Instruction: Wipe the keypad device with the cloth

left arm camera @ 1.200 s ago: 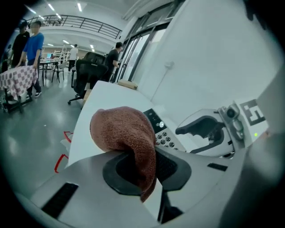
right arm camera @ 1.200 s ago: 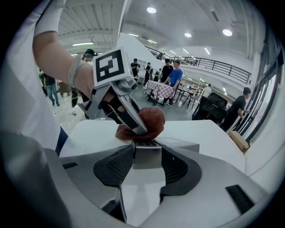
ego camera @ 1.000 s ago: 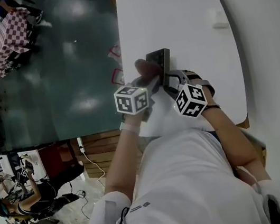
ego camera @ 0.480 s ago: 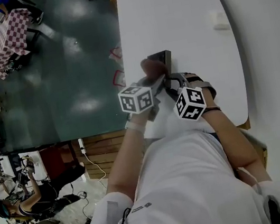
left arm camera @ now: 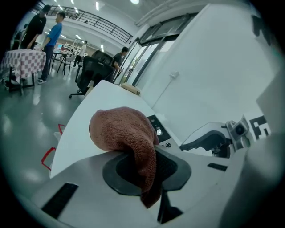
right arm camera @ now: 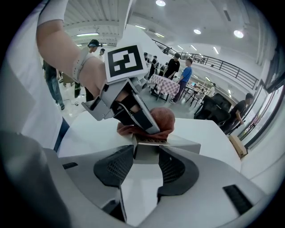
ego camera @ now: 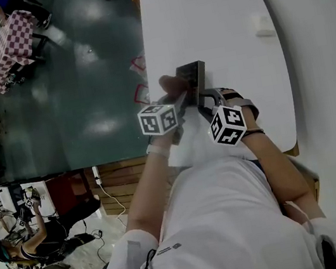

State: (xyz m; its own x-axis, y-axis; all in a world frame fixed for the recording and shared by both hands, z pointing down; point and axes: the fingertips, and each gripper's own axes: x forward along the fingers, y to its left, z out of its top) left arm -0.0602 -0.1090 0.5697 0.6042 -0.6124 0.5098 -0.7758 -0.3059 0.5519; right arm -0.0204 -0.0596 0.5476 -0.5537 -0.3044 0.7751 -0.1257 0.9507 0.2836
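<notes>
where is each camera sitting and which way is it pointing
Head view: on the person's head, facing steeply down at the white table; shirt, left forearm and right forearm show.
Left gripper view: on the left gripper, looking along jaws shut on the brown cloth, toward the keypad device.
Right gripper view: on the right gripper, facing the left gripper, jaws clamping the keypad device; left forearm shows.
Shared: both gripper views show the brown cloth against the keypad device.

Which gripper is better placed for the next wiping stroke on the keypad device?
The left gripper: it pinches the brown cloth lying against the keypad device; the right gripper is shut on the device's end.
</notes>
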